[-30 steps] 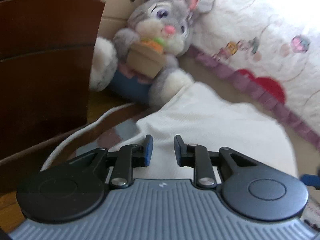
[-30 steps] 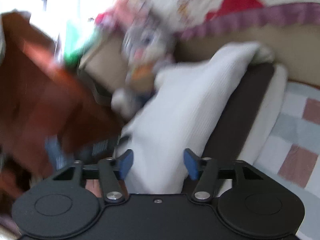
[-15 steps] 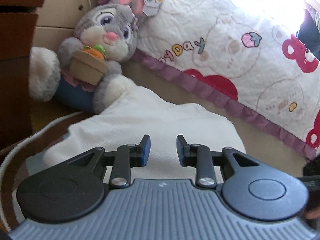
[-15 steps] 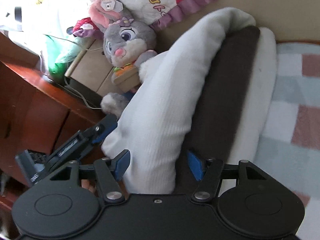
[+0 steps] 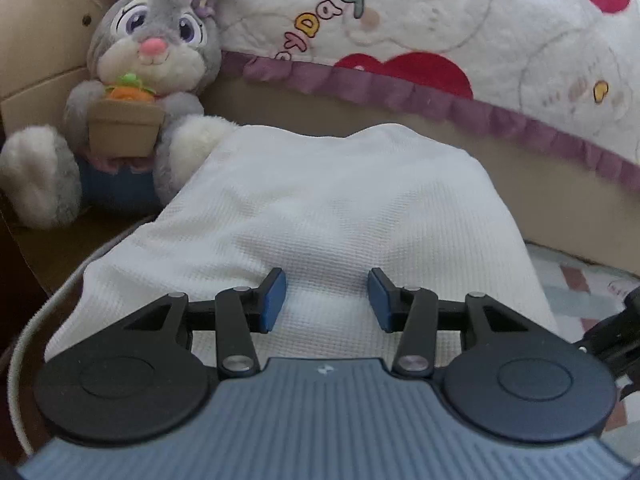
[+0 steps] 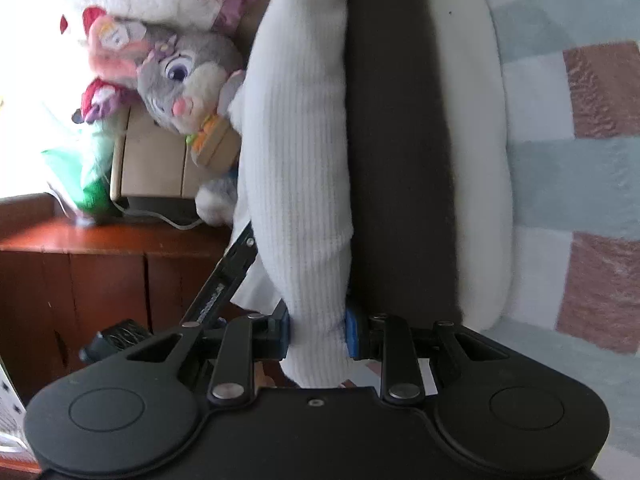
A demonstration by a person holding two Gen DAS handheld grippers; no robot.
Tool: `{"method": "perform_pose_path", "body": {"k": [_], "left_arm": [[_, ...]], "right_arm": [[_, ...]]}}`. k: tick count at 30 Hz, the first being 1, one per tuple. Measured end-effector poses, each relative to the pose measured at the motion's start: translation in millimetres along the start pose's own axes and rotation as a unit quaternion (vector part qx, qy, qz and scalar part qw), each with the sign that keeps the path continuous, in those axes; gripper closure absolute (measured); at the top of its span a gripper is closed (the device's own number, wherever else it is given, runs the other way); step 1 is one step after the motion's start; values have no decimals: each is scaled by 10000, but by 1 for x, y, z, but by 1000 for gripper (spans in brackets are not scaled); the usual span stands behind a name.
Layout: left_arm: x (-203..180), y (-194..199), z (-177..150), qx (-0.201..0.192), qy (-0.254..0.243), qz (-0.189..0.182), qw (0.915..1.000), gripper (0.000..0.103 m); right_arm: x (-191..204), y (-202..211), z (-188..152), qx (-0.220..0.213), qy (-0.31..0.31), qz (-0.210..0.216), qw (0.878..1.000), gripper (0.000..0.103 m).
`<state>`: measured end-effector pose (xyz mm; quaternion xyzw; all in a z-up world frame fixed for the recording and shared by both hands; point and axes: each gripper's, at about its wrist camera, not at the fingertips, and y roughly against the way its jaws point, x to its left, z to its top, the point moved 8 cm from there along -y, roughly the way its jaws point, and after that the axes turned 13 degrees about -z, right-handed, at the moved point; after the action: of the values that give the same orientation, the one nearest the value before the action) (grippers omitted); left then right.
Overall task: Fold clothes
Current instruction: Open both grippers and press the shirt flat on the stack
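A white waffle-knit garment (image 5: pixel 320 208) lies draped in front of me, with a dark brown layer (image 6: pixel 400 160) beside its rolled fold (image 6: pixel 296 160) in the right wrist view. My left gripper (image 5: pixel 326 300) hovers just over the white cloth. Its jaws are opening, and the blue pads (image 5: pixel 274 300) stand apart from the fabric without pinching it. My right gripper (image 6: pixel 318 332) is closing on the near end of the white fold, and both pads press against it. Part of the left gripper's body (image 6: pixel 224 280) shows to the left of that fold.
A grey plush rabbit (image 5: pixel 148 92) holding a carrot pot sits at the far left against a beige box (image 6: pixel 156 168). A printed quilt (image 5: pixel 440 40) with a purple frill runs behind. There is a wooden cabinet (image 6: pixel 100 280) on the left, a white cable (image 5: pixel 24 340), and a checked blanket (image 6: pixel 580 160) on the right.
The left gripper has swung right along the white garment and its jaws have widened. The right gripper sank and rolled, and its jaws narrowed from wide open onto the white fold.
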<state>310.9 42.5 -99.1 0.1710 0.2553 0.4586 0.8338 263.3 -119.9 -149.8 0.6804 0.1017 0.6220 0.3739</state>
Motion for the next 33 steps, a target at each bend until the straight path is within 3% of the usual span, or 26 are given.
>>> {"method": "perform_pose_path", "body": {"k": [3, 7, 9, 12, 13, 14, 16, 17, 19, 23, 25, 28, 33], "left_arm": [[1, 2, 0, -1, 102, -27, 9999, 58], [-6, 15, 13, -264, 37, -254, 9993, 59], [-18, 25, 23, -635, -196, -271, 9974, 59], [-43, 26, 27, -744, -483, -619, 9941, 58], [-49, 20, 23, -611, -405, -809, 9940, 58], [-54, 12, 17, -428, -282, -1026, 9934, 59], [-59, -2, 4, -146, -38, -1312, 9912, 59], [-59, -8, -1, -47, 88, -1357, 9907, 59], [-53, -14, -7, 26, 448, -1563, 9867, 58], [-21, -14, -8, -19, 1441, -2151, 9659, 60], [-8, -11, -8, 23, 1723, -2226, 9596, 63], [-5, -4, -13, 82, 1679, -2115, 9628, 63], [-18, 8, -24, 107, 1375, -1820, 9736, 60]], "right_arm": [[14, 15, 6, 4, 757, -551, 9956, 66], [48, 54, 28, -889, 1992, -1164, 9689, 62], [65, 73, 47, -1773, 2481, -1479, 9408, 48], [86, 75, 73, -2761, 3334, -1831, 8827, 49], [90, 69, 75, -2816, 3732, -1830, 8648, 54], [93, 61, 76, -2808, 4150, -1835, 8458, 69], [84, 37, 82, -2674, 4677, -2142, 8148, 69], [74, 25, 89, -2637, 4699, -2339, 8093, 68], [57, 12, 101, -2649, 4582, -2437, 8127, 58], [37, 14, 109, -2798, 4116, -2219, 8385, 56], [38, 14, 104, -2777, 4123, -2267, 8376, 54], [44, 17, 97, -2735, 4150, -2415, 8334, 52], [41, 25, 63, -2727, 4078, -2426, 8369, 52]]}}
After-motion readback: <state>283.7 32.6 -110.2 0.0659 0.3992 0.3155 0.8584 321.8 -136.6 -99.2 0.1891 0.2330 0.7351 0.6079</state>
